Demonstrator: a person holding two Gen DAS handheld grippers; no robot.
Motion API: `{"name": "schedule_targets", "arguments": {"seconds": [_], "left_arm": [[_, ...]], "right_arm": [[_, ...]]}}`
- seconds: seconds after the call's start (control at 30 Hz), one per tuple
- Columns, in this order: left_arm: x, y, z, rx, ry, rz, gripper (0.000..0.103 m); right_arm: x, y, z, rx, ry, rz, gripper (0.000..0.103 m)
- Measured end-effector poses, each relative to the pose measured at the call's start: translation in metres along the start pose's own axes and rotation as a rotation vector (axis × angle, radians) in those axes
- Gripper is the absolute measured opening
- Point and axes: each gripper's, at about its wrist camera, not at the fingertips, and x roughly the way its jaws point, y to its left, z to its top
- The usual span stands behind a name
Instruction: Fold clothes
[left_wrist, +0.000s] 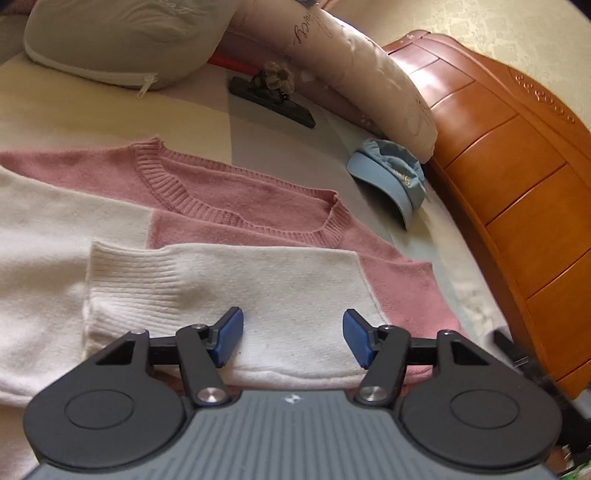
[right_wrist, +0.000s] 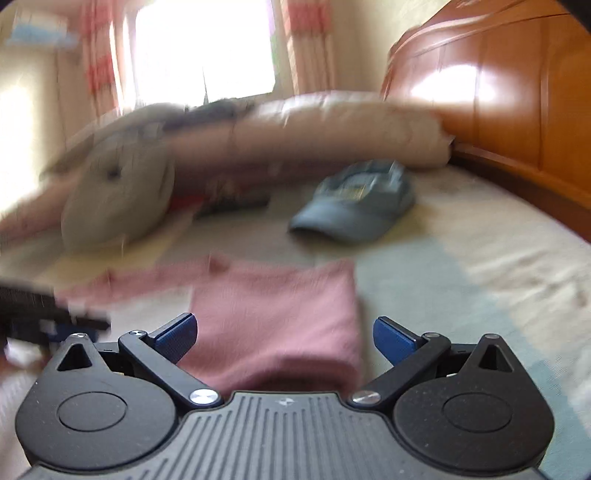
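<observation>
Left wrist view: pink pillow (left_wrist: 354, 62) bears unreadable cursive script.

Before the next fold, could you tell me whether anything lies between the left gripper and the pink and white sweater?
Nothing visible does. The left gripper is open just above the white sleeve of the sweater, with no object between. The blue cap and the dark brush lie farther back on the bed, clear of it.

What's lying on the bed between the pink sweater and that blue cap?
Nothing: only bare bedsheet separates the pink sweater from the blue cap. The left wrist view shows this sharply; the blurred right wrist view shows the same gap.
</observation>
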Motion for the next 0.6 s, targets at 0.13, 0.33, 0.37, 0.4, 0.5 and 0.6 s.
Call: {"name": "schedule_targets", "arguments": {"seconds": [0.13, 0.33, 0.37, 0.4, 0.5, 0.6], "left_arm": [[-0.001, -0.005, 0.000, 0.013, 0.008, 0.017, 0.062], [-0.020, -0.007, 0.002, 0.000, -0.042, 0.032, 0.064], [-0.024, -0.006, 0.002, 0.005, -0.057, 0.010, 0.066], [-0.027, -0.005, 0.002, 0.010, -0.070, -0.009, 0.071], [-0.015, 0.003, -0.001, 0.011, -0.017, 0.016, 0.074], [-0.012, 0.006, -0.006, 0.028, -0.017, 0.011, 0.074]], "right_arm": [[0.002, 0.000, -0.001, 0.041, 0.023, 0.175, 0.103], [0.031, -0.019, -0.013, 0.075, 0.170, 0.013, 0.103], [0.025, -0.025, -0.011, 0.094, 0.153, 0.008, 0.103], [0.017, -0.032, -0.008, 0.129, 0.124, 0.025, 0.103], [-0.004, -0.046, -0.001, 0.214, 0.033, 0.099, 0.103], [-0.008, -0.033, 0.002, 0.193, 0.006, 0.211, 0.103]]}}
